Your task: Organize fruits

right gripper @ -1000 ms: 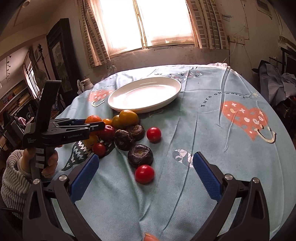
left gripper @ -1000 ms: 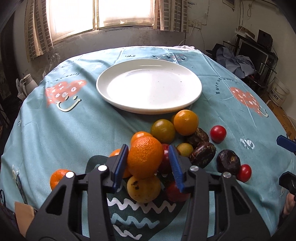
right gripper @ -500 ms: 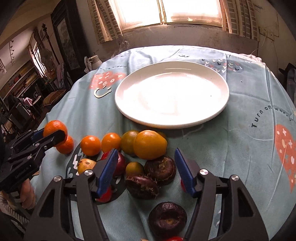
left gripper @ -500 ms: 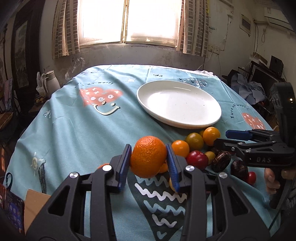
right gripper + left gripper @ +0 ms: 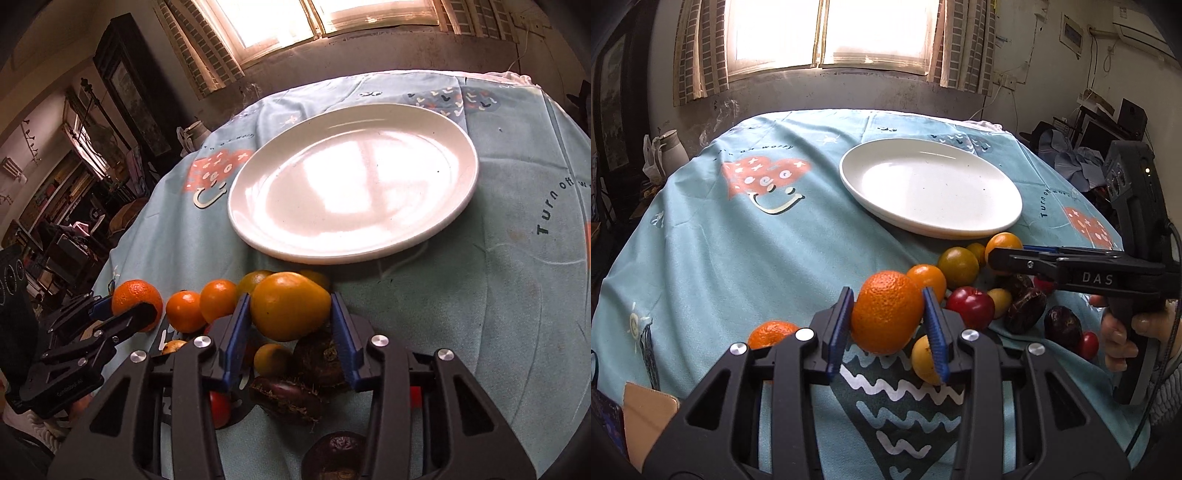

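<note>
nearest in the left wrist view, the left gripper (image 5: 888,314) is clamped on a large pebbled orange (image 5: 887,311), both blue pads flat against its sides and the fruit clear of the cloth; a second ago the same orange sat low in the heap with the pads just closing on it, so it has been lifted out and carried a little away from the pile. in the right wrist view the right gripper (image 5: 288,325) has just been closing from wide open and now brackets a smooth yellow-orange fruit (image 5: 290,310) at the far edge of the heap, its pads at or against the skin on both sides; i read that as a grip just taken, though how firm it is i cannot tell. a second ago this gripper hung open over bare cloth to the right of the fruit, so it has swung in over the pile. around and beneath it lie dark brown fruits (image 5: 317,356), a small yellow one (image 5: 271,358), small oranges (image 5: 201,306) and red ones (image 5: 970,308), all bunched on the blue tablecloth (image 5: 738,258). just beyond the heap, touching nothing, sits the white plate (image 5: 258,243), bare of fruit. so both hands now carry a fruit and nothing has reached the plate: the sorting looks barely begun, and the likely next step is to carry each piece forward over the near rim and set it down without it rolling.
</note>
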A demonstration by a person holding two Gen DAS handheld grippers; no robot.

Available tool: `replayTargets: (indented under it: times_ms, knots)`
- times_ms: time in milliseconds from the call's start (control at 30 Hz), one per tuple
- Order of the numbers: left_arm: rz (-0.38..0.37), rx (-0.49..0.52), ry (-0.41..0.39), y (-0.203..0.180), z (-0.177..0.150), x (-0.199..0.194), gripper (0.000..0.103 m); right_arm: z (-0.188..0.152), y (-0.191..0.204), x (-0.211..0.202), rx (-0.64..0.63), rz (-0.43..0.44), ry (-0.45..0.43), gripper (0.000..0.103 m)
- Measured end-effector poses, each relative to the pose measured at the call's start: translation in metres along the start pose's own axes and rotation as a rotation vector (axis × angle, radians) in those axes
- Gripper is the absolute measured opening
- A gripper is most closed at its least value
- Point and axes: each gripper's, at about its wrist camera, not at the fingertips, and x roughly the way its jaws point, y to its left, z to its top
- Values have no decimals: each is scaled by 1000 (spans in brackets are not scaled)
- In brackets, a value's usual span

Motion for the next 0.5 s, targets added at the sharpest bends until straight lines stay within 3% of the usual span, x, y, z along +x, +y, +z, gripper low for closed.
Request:
replayTargets:
  times_ms: [133,233,333,500]
  knots:
    - [-37,34,13,-15,38,5,39,23,3,-33,-23,-40,-106,44]
    - [-28,50,16,-27,74,22,39,51,-2,-35,-49,-120,-154,44]
    - [-22,46,53,-34,93,56,39,68,-14,-13,-59,-181,-135,44]
    - [-6,12,135,-31,90,103,39,64,-39,19,-16,-199,-82,44]
